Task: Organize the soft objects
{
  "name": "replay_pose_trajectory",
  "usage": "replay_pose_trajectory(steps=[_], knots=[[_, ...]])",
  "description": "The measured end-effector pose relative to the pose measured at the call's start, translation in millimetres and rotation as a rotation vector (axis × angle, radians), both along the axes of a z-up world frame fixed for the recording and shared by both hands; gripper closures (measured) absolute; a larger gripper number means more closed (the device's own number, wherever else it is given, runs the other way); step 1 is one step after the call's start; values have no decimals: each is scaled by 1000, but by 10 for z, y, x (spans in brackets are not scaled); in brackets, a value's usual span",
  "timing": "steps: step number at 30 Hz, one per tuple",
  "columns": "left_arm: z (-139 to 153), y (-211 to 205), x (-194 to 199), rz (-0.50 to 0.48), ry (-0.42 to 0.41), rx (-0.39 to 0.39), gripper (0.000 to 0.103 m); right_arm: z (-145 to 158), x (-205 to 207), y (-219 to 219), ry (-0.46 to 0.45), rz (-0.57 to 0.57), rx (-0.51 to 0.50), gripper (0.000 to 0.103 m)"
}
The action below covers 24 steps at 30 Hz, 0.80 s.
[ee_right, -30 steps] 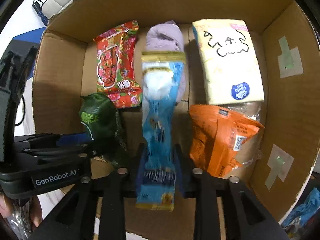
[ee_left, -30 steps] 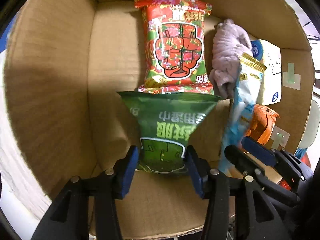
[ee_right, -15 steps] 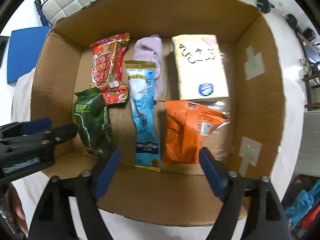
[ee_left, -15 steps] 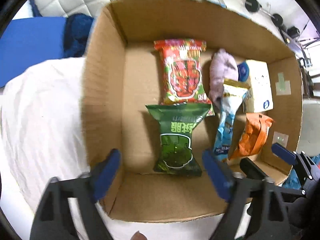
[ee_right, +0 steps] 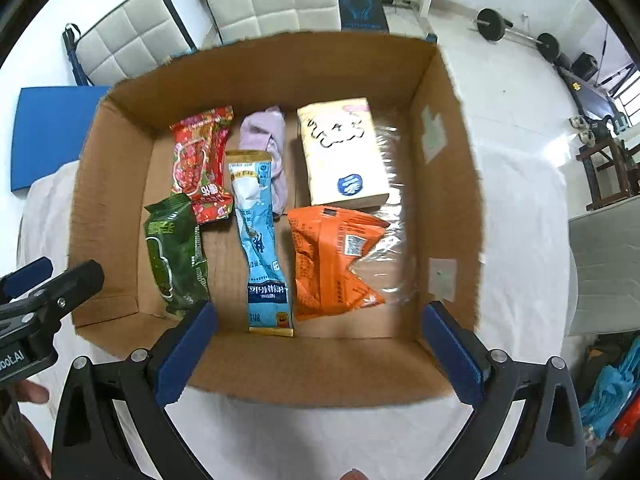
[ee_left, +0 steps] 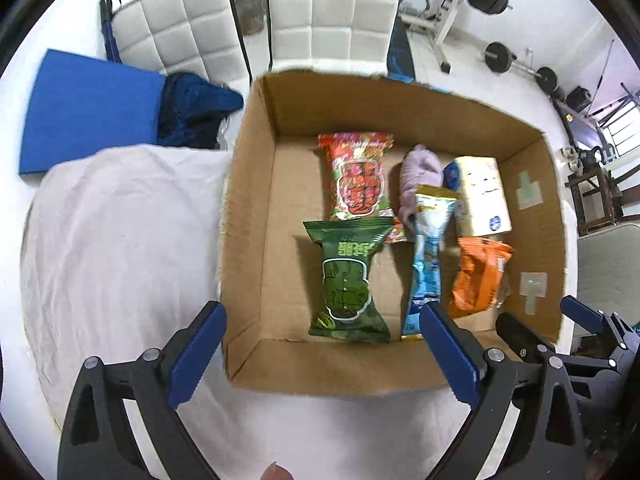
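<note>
An open cardboard box (ee_left: 252, 208) (ee_right: 448, 168) sits on a white cloth. Inside lie a green snack pack (ee_left: 346, 282) (ee_right: 176, 256), a red snack pack (ee_left: 360, 178) (ee_right: 200, 168), a blue sachet (ee_left: 428, 260) (ee_right: 260, 240), a rolled lilac cloth (ee_left: 418, 176) (ee_right: 268, 136), a cream tissue pack (ee_left: 482, 194) (ee_right: 340, 160) and an orange pack (ee_left: 478, 276) (ee_right: 332, 260). My left gripper (ee_left: 324, 356) is open and empty, above the box's near wall. My right gripper (ee_right: 320, 348) is open and empty, likewise held above the near wall.
The white cloth (ee_left: 120, 240) covers the table left of the box. A blue mat (ee_left: 88, 112) and dark blue fabric (ee_left: 196, 108) lie beyond it. White padded chairs (ee_left: 332, 12) and gym weights (ee_left: 496, 56) stand behind.
Both grippers let go of their packs, the left the green one and the right the blue sachet, opened wide, and pulled up and back out of the box.
</note>
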<state>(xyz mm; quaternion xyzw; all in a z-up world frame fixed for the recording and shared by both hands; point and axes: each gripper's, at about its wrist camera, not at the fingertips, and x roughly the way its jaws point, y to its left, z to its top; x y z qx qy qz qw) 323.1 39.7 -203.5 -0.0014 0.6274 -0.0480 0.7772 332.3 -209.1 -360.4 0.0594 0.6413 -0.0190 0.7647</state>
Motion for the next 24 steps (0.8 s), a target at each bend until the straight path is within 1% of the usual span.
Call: replay_pose_trajectory(steps=[4, 6, 9, 13, 15, 16, 19, 23, 24], knots=[[382, -5, -256, -13, -83, -4, 4, 320, -204, -20, -61, -3, 4, 0], [581, 1, -413, -14, -121, -6, 4, 535, -365, -36, -93, -4, 10, 0], [911, -8, -694, -18, -182, -8, 4, 873, -663, -84, -144, -10, 9, 0], [1366, 2, -1105, -18, -251, -17, 4, 1287, -1066, -166, -210, -34, 33, 0], [1574, 3, -1288, -22, -273, -31, 4, 1511, -1282, -218, -234, -50, 42, 0], [1694, 11, -1394, -16, -299, -37, 4, 1626, -1383, -234, -250, -51, 40, 0], [1959, 8, -1635, -17, -347, -39, 4, 1966, -1694, -269, -290, -47, 29, 0], [2248, 12, -1891, -19, -381, -65, 4, 2355, -2042, -274, -336, -44, 23, 0], [2309, 12, -1946, -19, -392, -60, 4, 2438, -2130, -267, -345, -41, 24, 0]])
